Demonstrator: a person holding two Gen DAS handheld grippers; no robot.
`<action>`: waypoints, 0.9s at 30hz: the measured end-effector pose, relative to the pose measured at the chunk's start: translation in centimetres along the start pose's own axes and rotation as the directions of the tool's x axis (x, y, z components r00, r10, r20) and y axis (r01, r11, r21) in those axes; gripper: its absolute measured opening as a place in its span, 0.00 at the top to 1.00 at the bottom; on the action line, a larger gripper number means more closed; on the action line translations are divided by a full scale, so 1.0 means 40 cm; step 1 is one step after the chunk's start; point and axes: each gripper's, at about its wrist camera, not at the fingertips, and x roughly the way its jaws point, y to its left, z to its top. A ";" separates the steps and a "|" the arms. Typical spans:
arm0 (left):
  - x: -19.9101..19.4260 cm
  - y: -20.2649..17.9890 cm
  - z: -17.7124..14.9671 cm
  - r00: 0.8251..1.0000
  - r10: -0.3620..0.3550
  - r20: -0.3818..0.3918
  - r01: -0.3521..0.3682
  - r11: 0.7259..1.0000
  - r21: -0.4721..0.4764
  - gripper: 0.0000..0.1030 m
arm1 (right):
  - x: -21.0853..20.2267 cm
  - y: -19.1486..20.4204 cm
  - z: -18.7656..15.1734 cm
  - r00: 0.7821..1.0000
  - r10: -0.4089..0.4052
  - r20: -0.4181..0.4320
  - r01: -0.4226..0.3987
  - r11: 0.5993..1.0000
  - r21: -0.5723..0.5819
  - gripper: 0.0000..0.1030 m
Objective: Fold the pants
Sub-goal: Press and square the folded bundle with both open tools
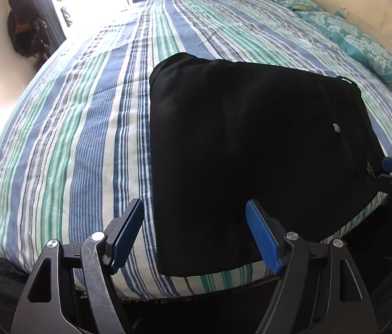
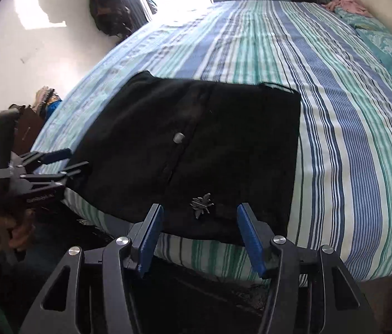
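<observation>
We hold both tools tilted steeply down over the near edge of the bed. Our left gripper (image 1: 196,233), black-framed with blue ribbed pads, gapes wide and empty astride the near left corner of the folded black fabric pants (image 1: 251,153). Our right gripper (image 2: 200,236) stands about half open, clasping nothing, the pants' hem beyond its tips. The pants lie flat on the blue, green and white striped bedspread (image 1: 84,139), long axis running across the bed, waistband button (image 2: 178,137) facing up.
</observation>
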 end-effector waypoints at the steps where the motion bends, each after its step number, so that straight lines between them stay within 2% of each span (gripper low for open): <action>1: -0.003 0.004 -0.001 1.000 0.005 0.001 -0.005 1.000 -0.003 0.25 | 0.001 -0.003 -0.005 1.000 -0.003 0.010 0.003 1.000 0.013 0.47; 8: -0.016 0.018 0.003 1.000 0.016 0.001 -0.016 1.000 -0.023 0.25 | -0.053 0.012 -0.026 0.998 -0.060 0.036 0.059 0.997 0.050 0.47; 11: -0.029 0.016 0.007 1.000 0.019 0.011 -0.019 1.000 -0.019 0.25 | -0.076 0.007 -0.045 0.993 -0.089 0.075 0.082 0.992 0.091 0.45; 15: -0.043 0.016 0.012 1.000 0.018 0.021 -0.017 1.000 -0.018 0.25 | -0.116 -0.005 -0.057 0.980 -0.128 0.152 0.103 0.982 0.160 0.35; 17: -0.047 0.017 0.014 0.999 0.020 0.025 -0.020 1.000 -0.015 0.25 | -0.127 -0.010 -0.060 0.975 -0.141 0.171 0.111 0.978 0.177 0.35; 23: -0.055 0.017 0.014 0.999 0.039 0.029 -0.039 0.999 -0.007 0.25 | -0.138 -0.014 -0.061 0.970 -0.152 0.188 0.113 0.973 0.203 0.33; 27: -0.055 0.022 0.012 0.998 0.050 0.025 -0.050 0.999 -0.007 0.25 | -0.137 -0.009 -0.064 0.970 -0.155 0.188 0.115 0.972 0.204 0.23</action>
